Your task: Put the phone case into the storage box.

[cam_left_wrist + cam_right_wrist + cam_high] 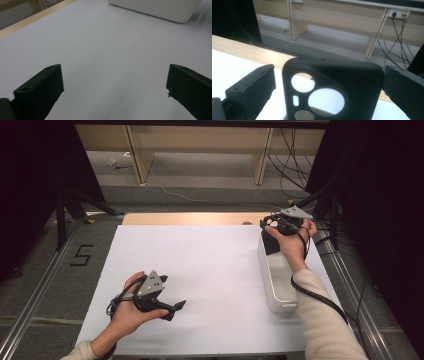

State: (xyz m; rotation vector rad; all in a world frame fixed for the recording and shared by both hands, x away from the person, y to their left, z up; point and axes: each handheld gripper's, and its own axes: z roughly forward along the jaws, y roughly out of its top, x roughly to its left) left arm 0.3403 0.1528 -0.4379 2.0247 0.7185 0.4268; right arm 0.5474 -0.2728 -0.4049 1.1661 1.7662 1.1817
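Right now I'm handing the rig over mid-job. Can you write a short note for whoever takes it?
Left gripper: open, empty, low over the white sheet at the near left.
Right gripper: open around the black phone case, with a gap at one jaw.
Case: upright at the far end of the white box.
Done: case apparently placed there.
Left: probably back the right gripper away.

Looked like lab recording setup: white-covered worktop fenced by black curtains, metal floor rails, taped "5", loose cables, wall sockets.
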